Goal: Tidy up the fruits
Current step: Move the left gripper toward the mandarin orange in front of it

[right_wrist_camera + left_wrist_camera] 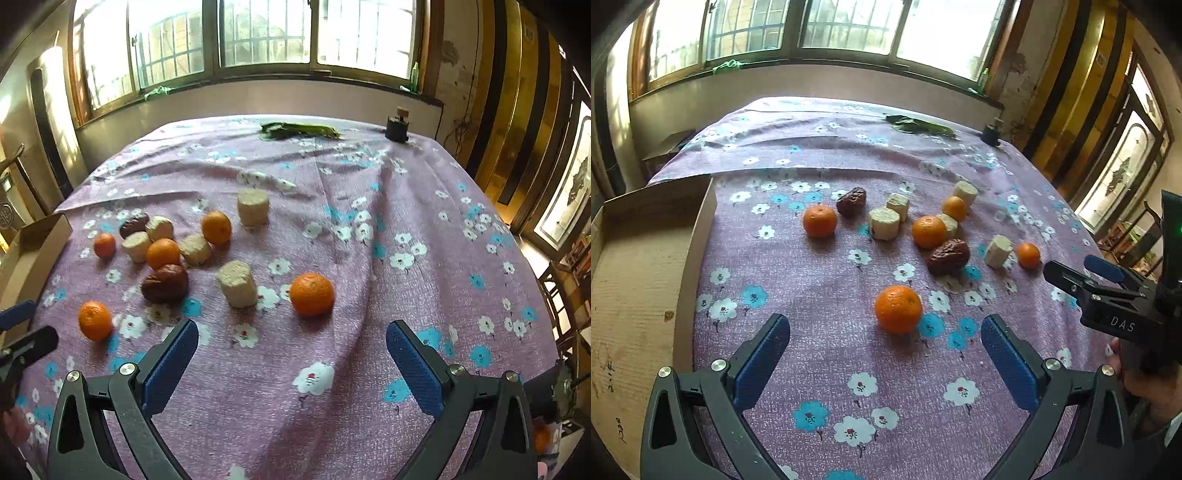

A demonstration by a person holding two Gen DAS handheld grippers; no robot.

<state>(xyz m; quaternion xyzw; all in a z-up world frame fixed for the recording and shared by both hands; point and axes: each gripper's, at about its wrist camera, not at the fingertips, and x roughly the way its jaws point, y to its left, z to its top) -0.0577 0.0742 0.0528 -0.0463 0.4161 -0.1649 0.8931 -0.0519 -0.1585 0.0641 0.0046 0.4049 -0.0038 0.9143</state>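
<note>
Several mandarins, two wrinkled brown dates and several pale cut cylinders lie scattered on a purple flowered tablecloth (812, 280). My left gripper (884, 322) is open just above the cloth, and the nearest mandarin (898, 309) sits just beyond its blue pads, touching neither. A date (948, 256) lies further back. My right gripper (291, 328) is also open, short of another mandarin (312, 294) and a pale cylinder (237, 283). Each gripper shows at the edge of the other's view: the right gripper (1075, 267) and the left gripper (22, 325).
An open cardboard box (646, 258) stands at the table's left edge, also seen as the box (33, 243). At the far edge lie green leaves (299, 131) and a small dark jar (397, 127). Wooden furniture (565, 295) stands to the right of the table.
</note>
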